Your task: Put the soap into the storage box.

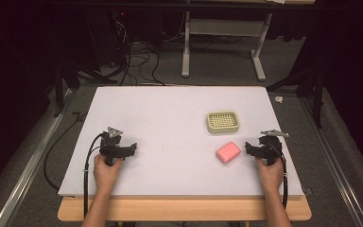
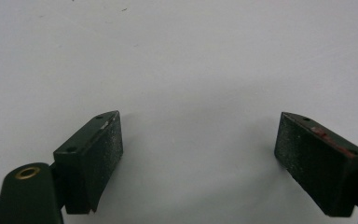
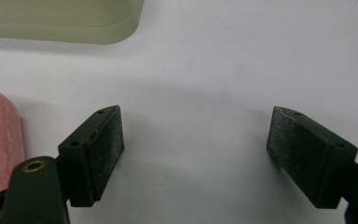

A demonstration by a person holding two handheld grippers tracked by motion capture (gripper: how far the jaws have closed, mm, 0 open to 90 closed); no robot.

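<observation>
While both hands rest on the near half of the white rectangular table board point(image 1: 170, 109), each holds a black two-jaw gripper low over its surface. The left gripper point(image 1: 131, 150) sits at about 8 o'clock from the board's centre, a grey three-cornered plate on top and a black cable trailing back past the left hand point(image 1: 106, 171). In the left gripper view its jaws stand wide apart with bare white board between them; the claw point(image 2: 198, 140) is released and grasps nothing.

The right gripper point(image 1: 248, 147) sits at about 4 o'clock from the board's centre, held by the right hand point(image 1: 270, 173). In the right gripper view its jaws are likewise spread wide over bare board; this claw point(image 3: 193, 137) is released and empty.

A pink rectangular bar of soap point(image 1: 228, 152) lies flat on the board just beside the right gripper, at its 9 o'clock, not touching it as far as the high view shows. In the right gripper view the soap point(image 3: 0, 140) lies outside the left-hand jaw. A pale cream rectangular soap dish with a slotted grid top point(image 1: 222, 121) stands near the soap, at its 12 o'clock, apart from it. Its rounded edge point(image 3: 65, 21) shows at the top of the right gripper view.
</observation>
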